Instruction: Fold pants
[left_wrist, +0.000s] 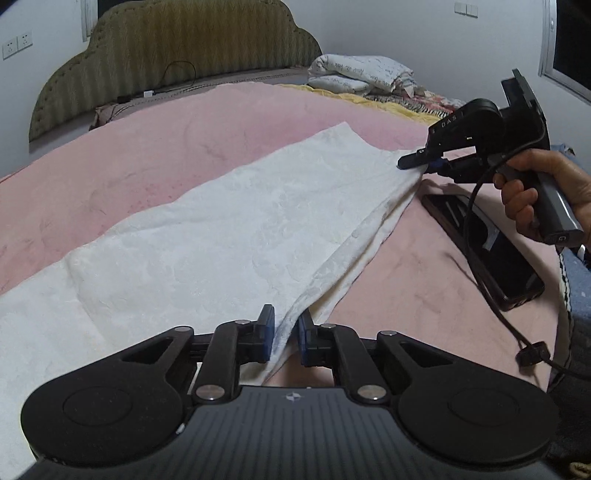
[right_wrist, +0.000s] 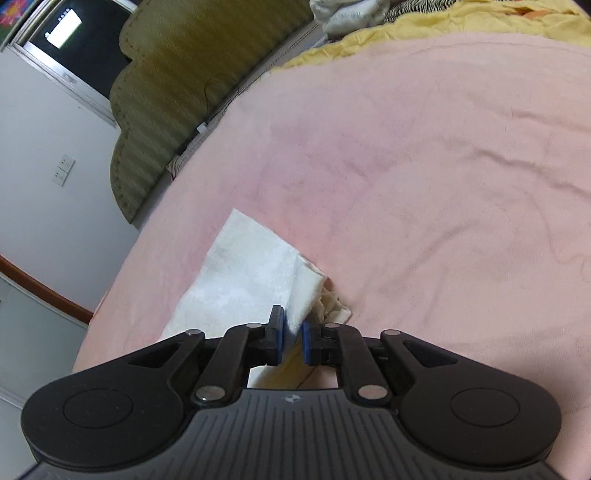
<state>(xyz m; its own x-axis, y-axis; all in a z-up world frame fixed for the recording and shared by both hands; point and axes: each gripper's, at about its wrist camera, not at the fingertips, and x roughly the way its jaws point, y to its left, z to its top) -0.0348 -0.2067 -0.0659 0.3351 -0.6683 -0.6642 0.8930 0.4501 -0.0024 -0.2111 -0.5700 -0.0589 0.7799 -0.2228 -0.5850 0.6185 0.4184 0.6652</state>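
White pants (left_wrist: 221, 221) lie stretched out on the pink bed cover (left_wrist: 129, 155). Their near edge is lifted into a taut ridge between my two grippers. At the bottom of the left wrist view, my left gripper (left_wrist: 286, 332) is shut on that edge, with white cloth filling the gap between its blue pads. Farther right, my right gripper (left_wrist: 415, 164), held by a hand (left_wrist: 535, 184), pinches the far corner of the pants. Its own view shows the right gripper (right_wrist: 291, 332) shut on a fold of the pants (right_wrist: 240, 273).
A black flat device (left_wrist: 491, 251) lies on the cover under the right gripper, with a black cable (left_wrist: 476, 266) trailing across it. Folded bedding (left_wrist: 358, 74) and a yellow blanket (right_wrist: 443, 26) sit at the far side. An olive headboard (left_wrist: 177, 48) stands behind.
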